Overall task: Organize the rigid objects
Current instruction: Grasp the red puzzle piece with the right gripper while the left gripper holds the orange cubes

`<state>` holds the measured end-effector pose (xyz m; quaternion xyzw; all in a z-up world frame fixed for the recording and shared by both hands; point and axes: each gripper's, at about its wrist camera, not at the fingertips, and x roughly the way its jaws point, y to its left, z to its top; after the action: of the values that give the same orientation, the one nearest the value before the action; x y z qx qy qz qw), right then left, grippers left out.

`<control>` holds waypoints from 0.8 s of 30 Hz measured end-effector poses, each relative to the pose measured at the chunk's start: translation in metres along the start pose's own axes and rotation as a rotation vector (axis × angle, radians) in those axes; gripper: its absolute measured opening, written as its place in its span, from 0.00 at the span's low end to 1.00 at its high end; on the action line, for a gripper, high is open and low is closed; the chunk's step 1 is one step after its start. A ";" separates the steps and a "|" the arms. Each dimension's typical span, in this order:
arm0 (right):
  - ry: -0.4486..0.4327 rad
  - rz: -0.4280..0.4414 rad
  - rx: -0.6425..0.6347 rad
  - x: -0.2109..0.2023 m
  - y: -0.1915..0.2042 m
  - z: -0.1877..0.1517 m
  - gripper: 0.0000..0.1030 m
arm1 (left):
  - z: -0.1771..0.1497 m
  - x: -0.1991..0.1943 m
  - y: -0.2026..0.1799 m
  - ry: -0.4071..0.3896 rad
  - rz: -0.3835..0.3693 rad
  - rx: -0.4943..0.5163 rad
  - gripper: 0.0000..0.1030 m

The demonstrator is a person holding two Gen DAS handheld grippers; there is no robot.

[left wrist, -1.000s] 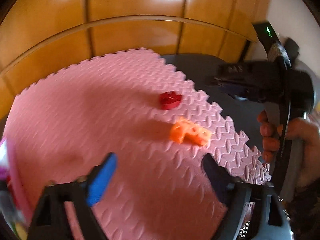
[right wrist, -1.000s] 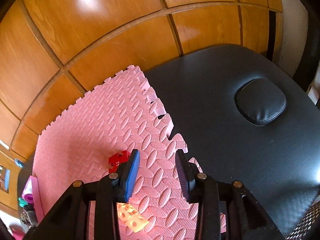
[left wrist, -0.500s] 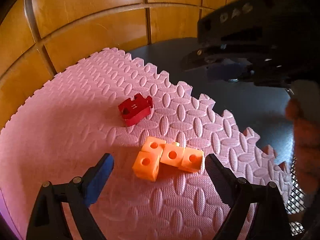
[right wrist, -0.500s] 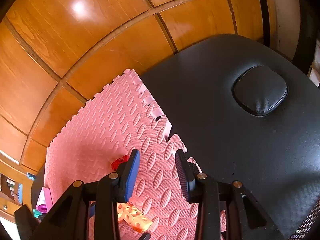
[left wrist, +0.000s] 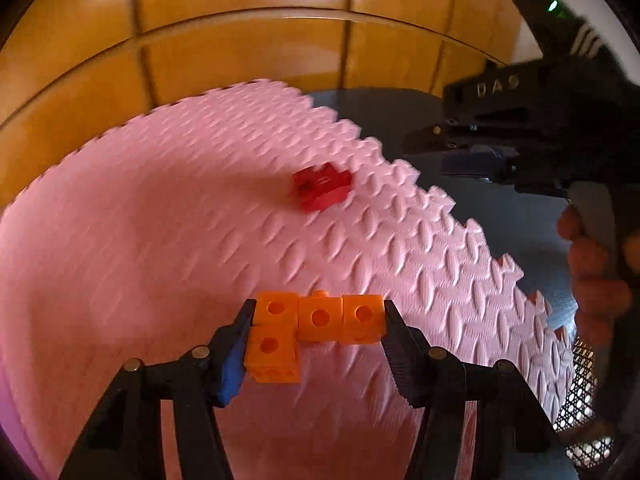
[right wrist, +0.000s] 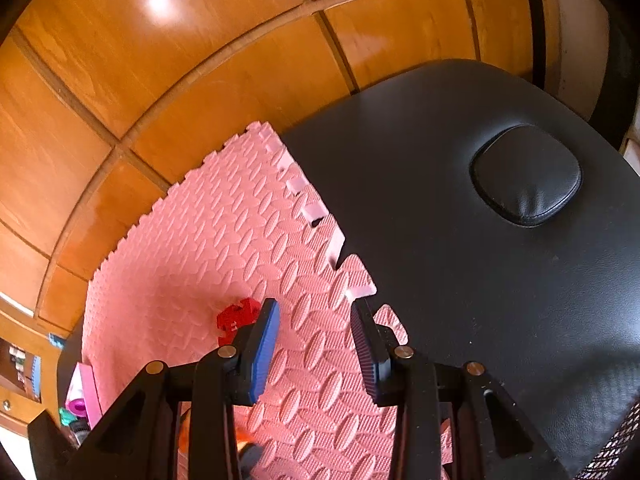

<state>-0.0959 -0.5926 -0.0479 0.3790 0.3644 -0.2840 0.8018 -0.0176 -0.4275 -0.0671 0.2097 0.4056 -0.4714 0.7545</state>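
Note:
An orange L-shaped piece of joined cubes (left wrist: pixel 320 318) lies on the pink foam mat (left wrist: pixel 160 220). My left gripper (left wrist: pixel 319 310) is closing on it, and both pads touch its two ends. A red block (left wrist: pixel 322 186) sits farther back on the mat, apart from the gripper. In the right wrist view the same red block (right wrist: pixel 236 320) lies just left of my right gripper (right wrist: pixel 314 320). That gripper hovers over the mat's edge, its jaws narrowly apart with nothing between them. It also shows from the side as the right gripper (left wrist: pixel 472 160), held by a hand (left wrist: pixel 596 264).
The mat (right wrist: pixel 224 240) covers the left part of a black padded table (right wrist: pixel 460 260) with a round cushion inset (right wrist: pixel 526 180). Wooden wall panels (right wrist: pixel 160 80) rise behind. A pink container with small items (right wrist: pixel 86 392) stands at the mat's left edge.
My left gripper has come down over the orange piece and its jaws have narrowed from wide open onto its ends. The right gripper has barely moved.

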 end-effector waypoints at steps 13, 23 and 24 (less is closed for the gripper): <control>0.118 0.017 -0.222 0.029 0.046 -0.023 0.42 | -0.052 -0.079 0.038 -0.060 0.054 -0.138 0.58; 0.083 -0.084 -0.355 0.055 0.079 -0.018 0.48 | -0.072 -0.121 0.059 -0.120 0.064 -0.199 0.58; 0.077 -0.109 -0.374 0.059 0.082 -0.019 0.51 | -0.074 -0.125 0.061 -0.125 0.064 -0.205 0.58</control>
<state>-0.0092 -0.5429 -0.0704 0.2139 0.4611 -0.2397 0.8271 -0.0231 -0.2801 -0.0133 0.1146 0.3970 -0.4151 0.8106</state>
